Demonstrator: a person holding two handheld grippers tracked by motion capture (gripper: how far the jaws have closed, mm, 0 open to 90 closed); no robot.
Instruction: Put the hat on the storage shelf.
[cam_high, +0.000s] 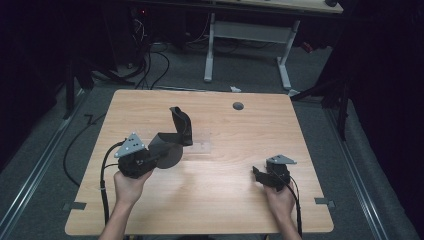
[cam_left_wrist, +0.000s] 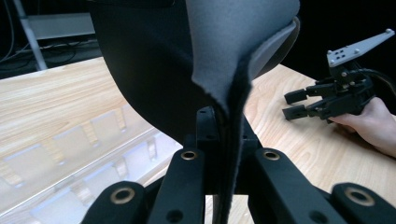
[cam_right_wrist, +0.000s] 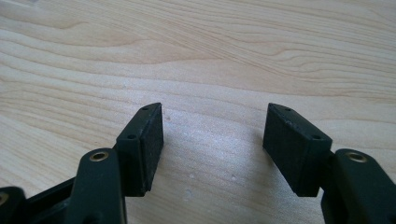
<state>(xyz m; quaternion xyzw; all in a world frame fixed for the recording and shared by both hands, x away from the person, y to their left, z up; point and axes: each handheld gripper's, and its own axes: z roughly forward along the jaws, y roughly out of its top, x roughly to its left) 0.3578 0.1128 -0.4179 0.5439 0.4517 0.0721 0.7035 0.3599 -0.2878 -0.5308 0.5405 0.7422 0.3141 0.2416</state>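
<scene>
My left claw is clamped on the edge of a dark, floppy piece, jaws pinched tight with the material sandwiched between them. It hangs lifted over the left-centre of the bench, one end curling up and away from me. My right claw waits well apart on the right side, jaws spread wide with nothing between them, low over bare wood.

What worries me: I only have a thin edge. Seen from the left claw, the fuzzy rim runs straight down into the jaws, and a soft edge like that could creep out if I swing or tug. The weight sits above and beyond my grip, so the piece may flop over and twist.

Material looks like smooth grey foam or neoprene on one face, black on the other, with a fibrous cut edge; it curves in broad folds. Just beneath lies a clear plastic tray with ribbed compartments, hard to spot on the pale wood grain, so I could knock it.
</scene>
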